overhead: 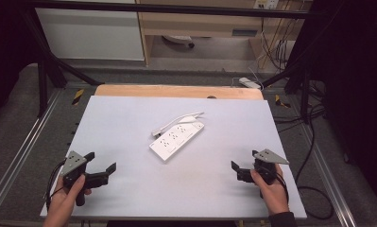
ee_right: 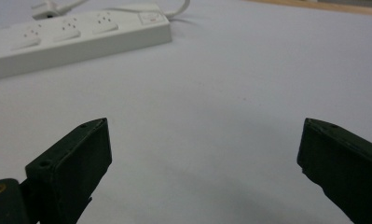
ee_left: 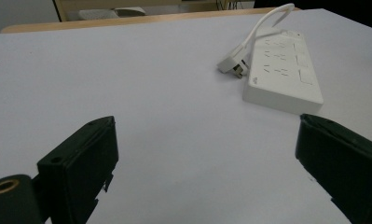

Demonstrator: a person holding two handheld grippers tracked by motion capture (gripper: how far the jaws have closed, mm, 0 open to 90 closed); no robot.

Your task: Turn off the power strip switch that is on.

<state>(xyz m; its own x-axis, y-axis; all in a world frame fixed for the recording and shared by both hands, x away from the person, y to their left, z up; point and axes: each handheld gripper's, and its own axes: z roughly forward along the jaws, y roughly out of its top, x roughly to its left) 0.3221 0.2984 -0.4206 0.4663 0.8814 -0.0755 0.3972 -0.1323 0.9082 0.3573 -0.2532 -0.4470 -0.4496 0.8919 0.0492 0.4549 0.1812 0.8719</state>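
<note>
left gripper (overhead: pixel 101 165): near-left on counter (overhead: pixel 129 127), jaws apart, empty | right gripper (overhead: pixel 245 165): near-right, jaws apart, empty | power strip (overhead: pixel 176 138): mid-counter, diagonal, plug (ee_left: pixel 232 63) beside it, unplugged | both flank it, likely readying for a reach

power strip (ee_right: pixel 76 37) cut off left, lettering (ee_left: pixel 254 80) — unreadable
</note>
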